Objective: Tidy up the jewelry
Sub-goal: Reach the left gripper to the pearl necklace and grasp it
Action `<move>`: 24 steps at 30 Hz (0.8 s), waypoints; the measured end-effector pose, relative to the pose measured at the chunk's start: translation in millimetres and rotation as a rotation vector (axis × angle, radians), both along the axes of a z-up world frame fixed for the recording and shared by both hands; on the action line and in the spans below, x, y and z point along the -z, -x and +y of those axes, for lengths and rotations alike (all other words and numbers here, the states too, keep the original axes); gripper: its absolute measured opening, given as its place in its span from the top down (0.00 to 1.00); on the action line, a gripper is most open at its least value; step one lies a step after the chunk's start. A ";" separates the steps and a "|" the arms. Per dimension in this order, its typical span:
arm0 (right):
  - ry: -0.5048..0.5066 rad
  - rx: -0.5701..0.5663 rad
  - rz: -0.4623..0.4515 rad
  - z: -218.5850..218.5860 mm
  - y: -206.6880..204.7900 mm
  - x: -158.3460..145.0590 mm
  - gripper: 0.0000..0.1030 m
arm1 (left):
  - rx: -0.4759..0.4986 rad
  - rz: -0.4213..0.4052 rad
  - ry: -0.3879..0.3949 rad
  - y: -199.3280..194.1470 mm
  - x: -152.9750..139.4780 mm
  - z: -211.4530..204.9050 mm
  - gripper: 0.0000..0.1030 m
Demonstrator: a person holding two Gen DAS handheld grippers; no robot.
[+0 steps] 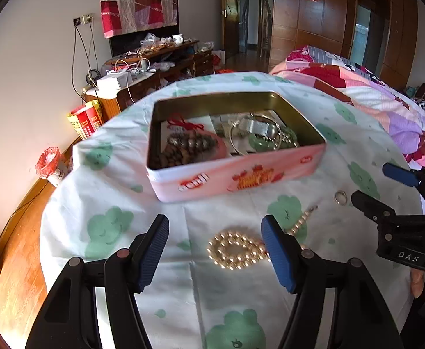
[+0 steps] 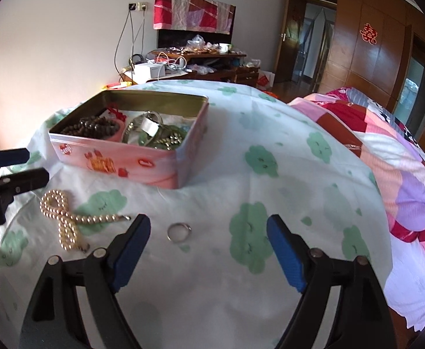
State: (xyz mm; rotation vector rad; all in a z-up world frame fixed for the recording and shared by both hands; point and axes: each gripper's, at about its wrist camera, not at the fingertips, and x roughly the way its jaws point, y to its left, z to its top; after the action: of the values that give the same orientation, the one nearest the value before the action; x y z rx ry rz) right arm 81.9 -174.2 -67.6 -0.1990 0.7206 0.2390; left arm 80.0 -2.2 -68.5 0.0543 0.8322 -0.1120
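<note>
Tablecloth (image 2: pixel 270 110): one necklace (image 2: pixel 67 221), one ring (image 2: pixel 179 231)

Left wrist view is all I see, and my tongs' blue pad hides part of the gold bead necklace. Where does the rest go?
Observer: The gold bead necklace crosses over itself like a ribbon. Its hidden part is a second short tail that ends in a dark clasp.
Operator: Is the little ring inside the other tongs?
Observer: The small silver ring lies flat on the cloth between the fingers of the open, empty right tongs, nearer their left finger.
Operator: What's on the tin's side I can't see?
Observer: The pink rectangular metal tin has a pink short side there, with no picture I can see.
</note>
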 end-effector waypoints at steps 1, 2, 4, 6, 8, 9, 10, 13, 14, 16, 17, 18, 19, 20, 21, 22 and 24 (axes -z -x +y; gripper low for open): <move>0.002 0.003 -0.003 -1.2 1.7 -0.2 0.16 | 0.004 0.004 0.003 0.8 0.7 -0.5 0.36; 0.007 0.006 -0.006 -2.5 3.4 0.0 0.15 | 0.009 0.009 0.006 1.7 2.3 -1.8 0.36; 0.018 0.011 -0.007 -5.3 7.2 1.8 0.14 | 0.016 0.018 0.011 4.2 5.5 -5.5 0.36; 0.027 0.016 -0.007 -7.2 9.4 3.9 0.14 | 0.032 0.027 0.016 6.8 8.4 -9.8 0.36; 0.033 0.019 -0.002 -9.2 10.0 6.3 0.14 | 0.049 0.033 0.012 9.9 10.8 -16.4 0.36; 0.036 0.022 0.002 -9.9 9.9 8.1 0.14 | 0.056 0.033 0.008 10.9 11.2 -18.7 0.36; 0.037 0.024 0.005 -10.5 9.6 9.5 0.14 | 0.064 0.033 0.003 11.9 11.8 -21.8 0.36; 0.027 0.030 0.004 -13.5 10.1 10.2 0.14 | 0.091 0.038 -0.004 13.1 13.9 -29.8 0.36; 0.027 0.033 0.005 -13.9 9.9 10.5 0.14 | 0.097 0.043 -0.008 12.8 15.8 -32.0 0.36; 0.029 0.037 0.002 -13.0 10.6 10.3 0.14 | 0.105 0.060 -0.009 9.8 20.9 -33.6 0.36; 0.032 0.036 0.001 -12.7 10.9 10.5 0.14 | 0.101 0.067 -0.010 7.9 23.7 -33.2 0.36; 0.034 0.036 0.002 -12.4 10.8 10.7 0.14 | 0.096 0.061 -0.011 7.3 24.6 -32.5 0.36; 0.031 0.037 0.001 -13.0 10.9 10.3 0.14 | 0.093 0.058 -0.007 6.0 25.2 -30.9 0.36; 0.030 0.037 0.001 -13.0 11.0 10.2 0.14 | 0.093 0.058 0.005 5.3 25.4 -29.4 0.36; 0.030 0.037 0.003 -12.7 10.9 10.4 0.14 | 0.092 0.058 0.009 5.2 25.5 -28.2 0.36; 0.030 0.036 0.003 -12.8 11.0 10.4 0.14 | 0.093 0.056 0.010 5.6 25.5 -27.3 0.37; 0.030 0.037 0.004 -12.6 11.1 10.4 0.14 | 0.101 0.049 0.005 7.2 24.6 -26.5 0.50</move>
State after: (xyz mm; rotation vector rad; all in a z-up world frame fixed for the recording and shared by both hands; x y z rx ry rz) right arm 70.8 -186.8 -78.0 -0.2138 0.7316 0.1935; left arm 72.8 -28.7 -93.1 0.0887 0.8785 -0.2110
